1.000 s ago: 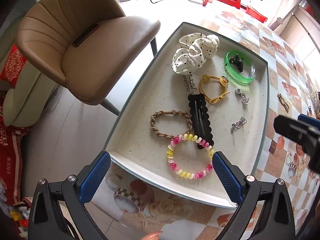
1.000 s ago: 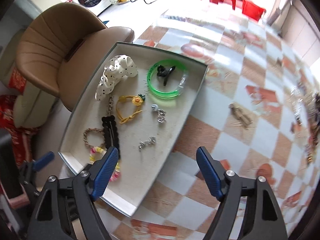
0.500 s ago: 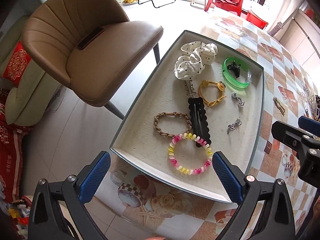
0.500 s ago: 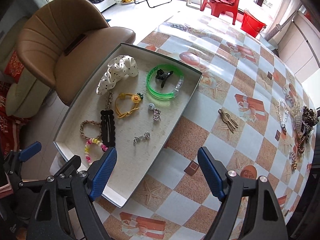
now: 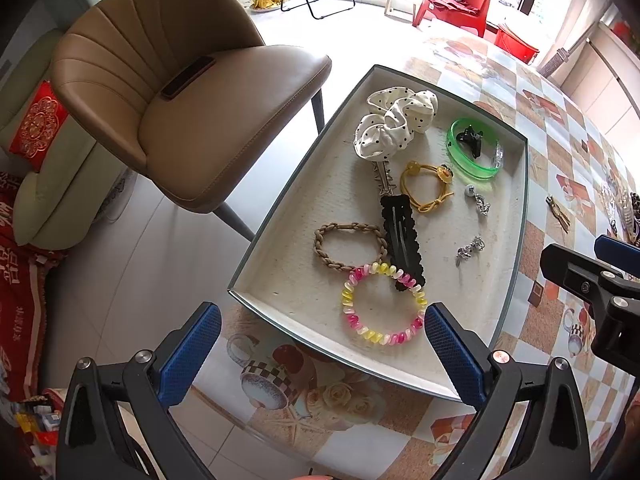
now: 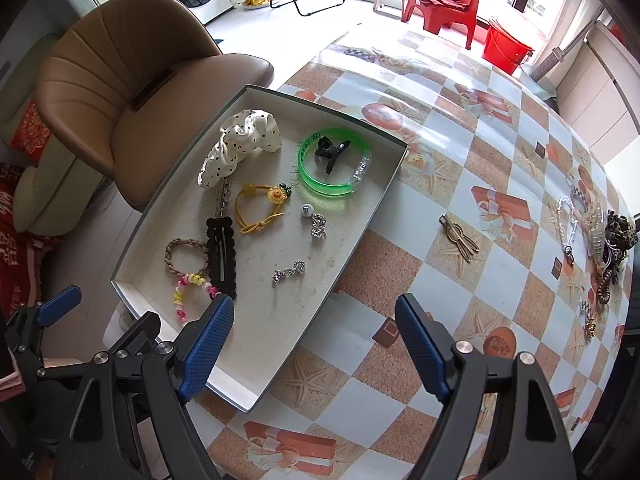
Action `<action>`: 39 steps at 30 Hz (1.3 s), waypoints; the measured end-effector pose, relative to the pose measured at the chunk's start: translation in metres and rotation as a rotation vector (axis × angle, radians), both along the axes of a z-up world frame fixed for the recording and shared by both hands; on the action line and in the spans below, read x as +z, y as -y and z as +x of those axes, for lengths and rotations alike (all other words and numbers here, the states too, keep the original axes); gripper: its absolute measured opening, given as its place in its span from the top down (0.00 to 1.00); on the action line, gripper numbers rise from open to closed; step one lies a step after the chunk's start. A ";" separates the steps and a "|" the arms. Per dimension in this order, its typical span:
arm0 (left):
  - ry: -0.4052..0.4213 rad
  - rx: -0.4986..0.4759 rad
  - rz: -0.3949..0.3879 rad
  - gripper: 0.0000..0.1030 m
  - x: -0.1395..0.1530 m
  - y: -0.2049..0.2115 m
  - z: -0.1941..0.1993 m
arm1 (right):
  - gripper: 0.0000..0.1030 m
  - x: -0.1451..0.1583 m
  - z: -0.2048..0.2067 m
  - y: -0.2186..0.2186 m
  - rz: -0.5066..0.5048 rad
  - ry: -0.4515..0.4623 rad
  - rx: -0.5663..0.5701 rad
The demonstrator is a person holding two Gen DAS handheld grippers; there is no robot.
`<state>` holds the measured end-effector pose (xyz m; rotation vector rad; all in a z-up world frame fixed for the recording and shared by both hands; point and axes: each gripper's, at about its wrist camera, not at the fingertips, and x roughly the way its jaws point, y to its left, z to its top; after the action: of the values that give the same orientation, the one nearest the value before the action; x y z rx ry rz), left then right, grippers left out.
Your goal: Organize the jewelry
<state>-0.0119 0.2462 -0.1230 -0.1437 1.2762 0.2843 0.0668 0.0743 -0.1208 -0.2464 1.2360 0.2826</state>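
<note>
Tray (image 5: 280, 236) on bench (image 6: 460, 184), mid-frame: scrunchie (image 5: 394, 126), green bangle (image 5: 472, 154), black clip (image 5: 402, 236), bead bracelet (image 5: 382, 304). Farther from both cameras than before, contents unmoved. Left claw (image 5: 322, 354) and right claw (image 6: 314, 344): wide open, empty. Gold clip (image 6: 460, 236) outside tray, right.

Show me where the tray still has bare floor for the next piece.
Most room is in the tray at its near right: the strip between the silver charm and the rim nearest the right gripper. A narrower bare band runs along the chair-side wall, left of the braided tie. The far end is crowded around the scrunchie and green bangle.
</note>
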 end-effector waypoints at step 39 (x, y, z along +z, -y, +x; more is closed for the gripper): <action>0.000 0.002 0.000 0.00 0.001 -0.001 -0.002 | 0.18 0.001 -0.003 -0.001 -0.001 0.005 0.000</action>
<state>-0.0140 0.2471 -0.1218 -0.1446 1.2762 0.2863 0.0643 0.0752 -0.1195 -0.2479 1.2316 0.2819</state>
